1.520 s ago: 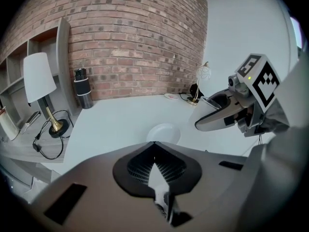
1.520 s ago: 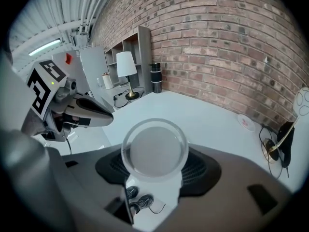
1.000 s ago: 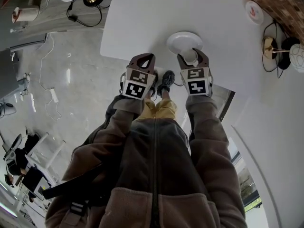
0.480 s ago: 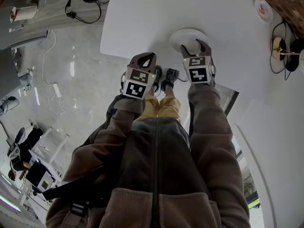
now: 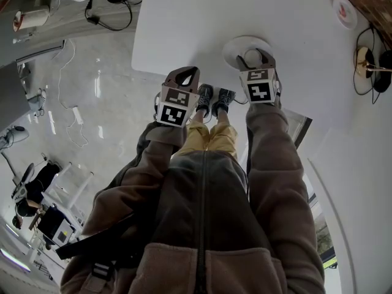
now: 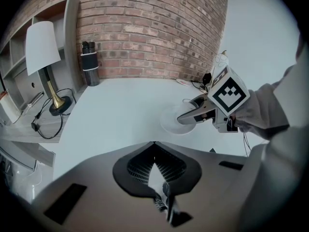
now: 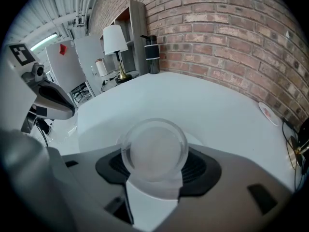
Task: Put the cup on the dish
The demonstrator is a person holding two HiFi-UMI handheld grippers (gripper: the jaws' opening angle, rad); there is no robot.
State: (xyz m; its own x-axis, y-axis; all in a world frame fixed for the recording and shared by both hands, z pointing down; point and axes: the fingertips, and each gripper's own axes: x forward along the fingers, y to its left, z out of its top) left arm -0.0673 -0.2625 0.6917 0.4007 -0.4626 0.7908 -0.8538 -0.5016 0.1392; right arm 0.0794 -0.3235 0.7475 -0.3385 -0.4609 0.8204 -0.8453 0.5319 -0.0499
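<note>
A white dish [image 5: 244, 44] lies on the white table [image 5: 202, 23] near its front edge. A clear cup [image 5: 252, 58] sits between the jaws of my right gripper [image 5: 255, 59], which is shut on it over the near part of the dish. In the right gripper view the cup [image 7: 154, 149] fills the space between the pads. I cannot tell whether the cup touches the dish. My left gripper [image 5: 183, 73] hangs at the table's front edge, left of the dish, shut on nothing. From the left gripper view [image 6: 154, 143] the dish [image 6: 171, 123] and the right gripper [image 6: 189, 117] show ahead to the right.
A lamp [image 6: 41, 42] and a black bottle [image 6: 90, 64] stand at the far left by the brick wall. A small white saucer [image 5: 345, 11] lies at the far right. Cables and a brass lamp base [image 5: 366, 67] lie at the right. The person's legs and shoes [image 5: 213, 97] are below the table edge.
My right gripper has carried the cup forward, from the dish's near rim to farther over the dish. The left gripper has stayed in place.
</note>
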